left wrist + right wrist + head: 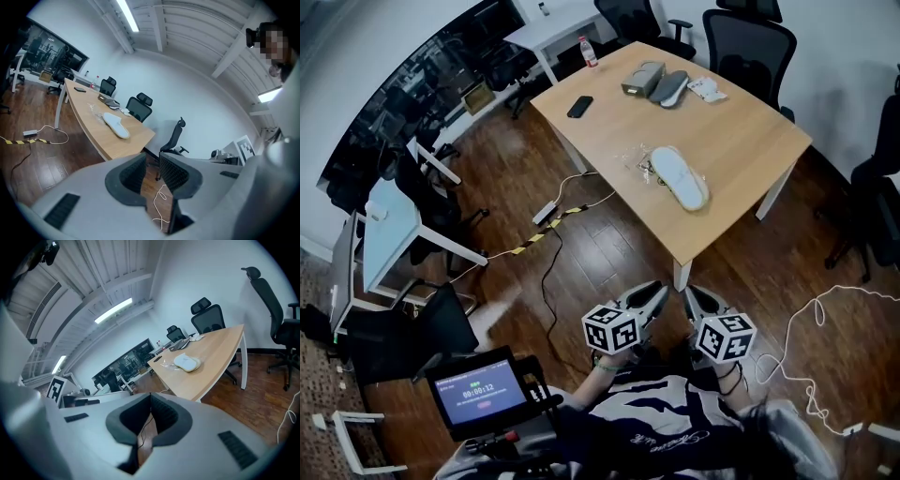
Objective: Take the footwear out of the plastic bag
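Observation:
A white slipper (680, 176) lies on the wooden table (741, 141), with crinkled clear plastic bag (643, 165) around its left end. The slipper also shows far off in the left gripper view (116, 125) and the right gripper view (187, 363). Both grippers hang close to the person's body, well short of the table's near corner and above the floor. My left gripper (652, 294) (151, 161) is open, with only floor and a white cable showing through the gap. My right gripper (695, 300) (151, 397) is shut with nothing between its pads.
At the table's far end lie grey slippers (668, 88), a grey box (641, 78), a white packet (706, 89), a black phone (579, 106) and a bottle (588, 52). Office chairs (748, 42) stand behind. Cables and a power strip (546, 213) lie on the floor. A small screen (478, 392) sits bottom left.

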A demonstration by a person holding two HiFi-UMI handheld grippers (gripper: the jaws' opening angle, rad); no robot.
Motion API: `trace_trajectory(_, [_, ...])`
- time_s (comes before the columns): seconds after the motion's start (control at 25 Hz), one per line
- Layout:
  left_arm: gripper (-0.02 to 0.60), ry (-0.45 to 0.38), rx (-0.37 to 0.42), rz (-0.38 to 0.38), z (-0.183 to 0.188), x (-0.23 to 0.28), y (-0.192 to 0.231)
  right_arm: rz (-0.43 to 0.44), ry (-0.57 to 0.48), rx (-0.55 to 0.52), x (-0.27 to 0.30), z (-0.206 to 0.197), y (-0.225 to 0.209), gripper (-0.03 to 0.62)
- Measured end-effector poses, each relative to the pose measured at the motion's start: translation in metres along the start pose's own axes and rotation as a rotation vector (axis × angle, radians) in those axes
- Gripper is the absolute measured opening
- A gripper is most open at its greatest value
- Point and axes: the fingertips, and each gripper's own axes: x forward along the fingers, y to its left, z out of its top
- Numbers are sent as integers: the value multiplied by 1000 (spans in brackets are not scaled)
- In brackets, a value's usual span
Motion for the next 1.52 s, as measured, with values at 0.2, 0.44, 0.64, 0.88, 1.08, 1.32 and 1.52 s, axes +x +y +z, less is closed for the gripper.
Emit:
trace_trajectory(0.2, [91, -3, 6, -5, -6, -26, 12, -19, 1, -7, -1, -19, 23, -12])
trace_trajectory(0.44, [91, -7, 17, -34, -9, -33, 16, -23, -19, -18, 1, -25, 32, -12])
trace_trajectory(0.64, [91, 7, 28, -65, -12, -26, 12, -18, -24, -23, 6, -23, 29, -12])
trace_trajectory(0.88, [91, -6, 22, -68, -10, -23, 15, -1, -13, -40, 12, -23, 30, -12])
trace_trajectory(1.08, [91, -20, 9, -61, -8, -23, 20, 7, 7, -62, 15, -23, 31, -12])
trace_trajectory(1.32, [91, -49, -13, -56, 0, -21, 23, 7, 33, -84, 16, -21, 32, -12])
trace_trajectory(1.52, [91, -61, -32, -39, 4, -19, 28, 20, 53, -99, 21, -16, 31, -12])
